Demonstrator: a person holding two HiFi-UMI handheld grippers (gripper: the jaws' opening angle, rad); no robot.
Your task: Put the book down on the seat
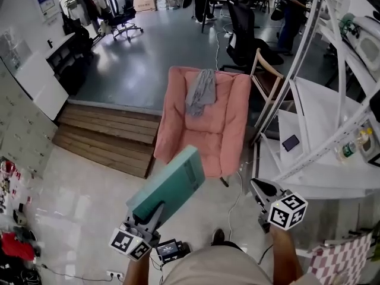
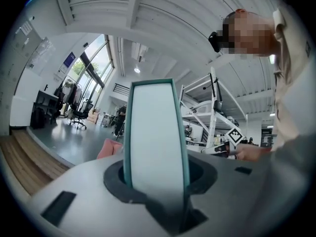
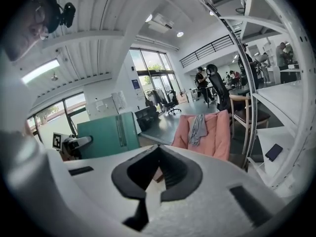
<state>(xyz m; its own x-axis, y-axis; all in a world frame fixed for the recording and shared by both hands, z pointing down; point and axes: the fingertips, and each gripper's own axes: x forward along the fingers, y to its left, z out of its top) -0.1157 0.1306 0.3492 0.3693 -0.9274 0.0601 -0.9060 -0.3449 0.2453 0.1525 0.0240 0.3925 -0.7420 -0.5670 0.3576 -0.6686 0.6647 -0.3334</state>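
Short of the pink armchair (image 1: pixel 205 138), the teal book (image 1: pixel 169 186) is in the air, clamped at its lower end by the left gripper (image 1: pixel 153 214) and well apart from the seat. Right gripper (image 1: pixel 260 187) has jaws together, empty. Grey cloth (image 1: pixel 200 91) hangs over the backrest. Book picked up; lowering onto the seat and letting go not yet done.
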